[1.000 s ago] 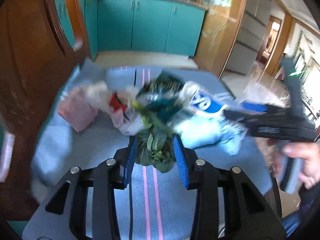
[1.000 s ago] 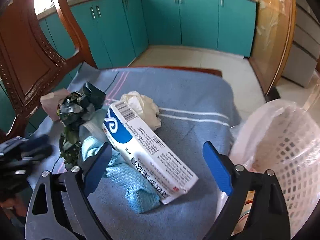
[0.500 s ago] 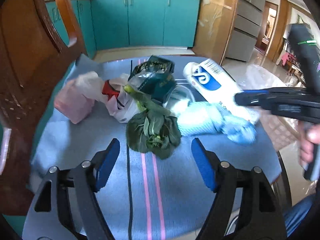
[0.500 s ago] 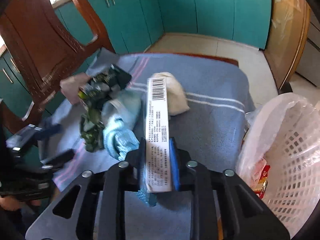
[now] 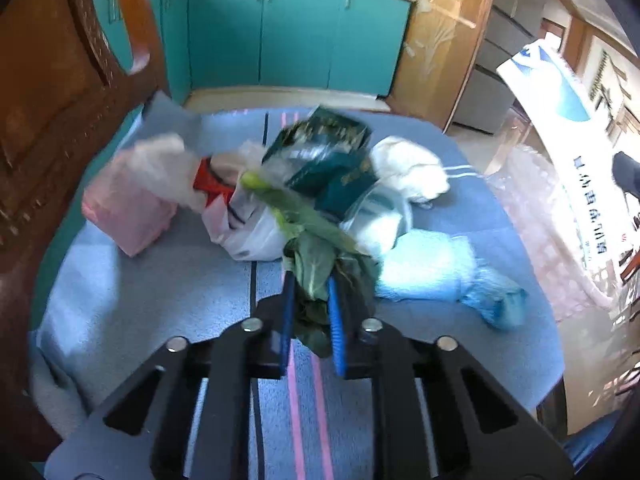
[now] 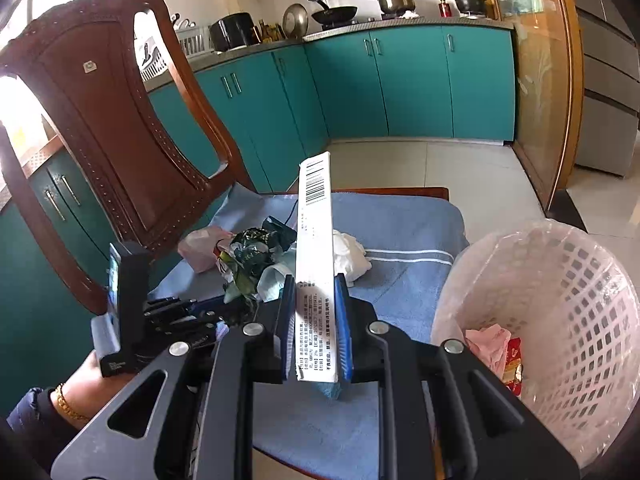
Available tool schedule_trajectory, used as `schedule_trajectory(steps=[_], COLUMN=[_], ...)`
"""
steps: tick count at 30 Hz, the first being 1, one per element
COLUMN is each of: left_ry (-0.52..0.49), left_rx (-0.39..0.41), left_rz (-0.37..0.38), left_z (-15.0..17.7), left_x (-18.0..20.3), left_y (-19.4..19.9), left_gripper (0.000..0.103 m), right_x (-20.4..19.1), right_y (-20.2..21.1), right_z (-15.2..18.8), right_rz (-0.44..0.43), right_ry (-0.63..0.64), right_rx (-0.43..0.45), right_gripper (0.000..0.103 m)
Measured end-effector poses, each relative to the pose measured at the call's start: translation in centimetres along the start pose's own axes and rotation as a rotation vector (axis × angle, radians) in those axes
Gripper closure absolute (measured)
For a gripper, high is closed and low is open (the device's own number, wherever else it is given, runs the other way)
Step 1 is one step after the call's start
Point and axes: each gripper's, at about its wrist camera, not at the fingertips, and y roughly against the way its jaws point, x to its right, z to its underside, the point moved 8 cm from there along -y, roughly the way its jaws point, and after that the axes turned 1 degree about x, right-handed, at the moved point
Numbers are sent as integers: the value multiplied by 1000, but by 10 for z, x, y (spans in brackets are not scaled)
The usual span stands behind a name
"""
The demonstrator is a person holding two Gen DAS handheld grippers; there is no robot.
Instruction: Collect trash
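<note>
Since the earlier frames the right gripper (image 6: 316, 332) had lifted the long white carton (image 6: 316, 264) off the blue towel (image 6: 404, 240) and held it upright, barcode end up, its blue ribbed fingers (image 6: 343, 332) pressed flat against the carton's narrow sides; it had lain flat on the towel a second before. Over the same stretch the left gripper (image 5: 312, 320) had just been closing, from wide apart either side of the wilted green leaves (image 5: 316, 268) to nearly together, and its fingers (image 5: 335, 328) now pinched the limp, dark, crumpled bunch where it lay at the near edge of the heap. Behind the leaves the rest of the trash sat on the soft towel with its pink stripes: a glossy dark-green crushed packet (image 5: 332, 148), a thin white plastic bag (image 5: 252, 236), a soft pink bag (image 5: 128, 208), a white wad of tissue (image 5: 408, 168) and a pale blue crumpled cloth (image 5: 440, 268). To the right of the towel stood a round white lattice basket (image 6: 580, 320) lined with a clear bag, with a pink scrap and a red wrapper already at its bottom. Seen from the left wrist, the carton hung high at the right edge, above that basket. A carved brown chair back (image 6: 100, 128) rose at the left.
</note>
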Motion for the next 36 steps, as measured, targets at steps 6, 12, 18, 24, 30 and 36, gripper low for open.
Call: schedule_trajectory(steps=[6,12,18,24,30,36], left_ry=[-4,-32,-54,-143,-102,-49], left_rx=[126,299,246,-6,-136,-116], left_rz=[27,60,61,4,-36,-37], left_z=[-17,-37,-21,26,54,50], left_x=[2,18,16,23,23,24], left_y=[62,138,134,65,17,4], left_gripper=[89,89,87,13,13,36], right_x=[-5,-11,-21,-25,-30,-30], right_y=[17,42,48,35,32,33], right_z=[0,7,24,34,37,38], right_rz=[-8,-28,-38,-30,-38,-39], right_ry=[-5,-14,3,16,29,30], right_rx=[44,92,81,34,28,28], right_gripper=[84,84,84,84,84,84])
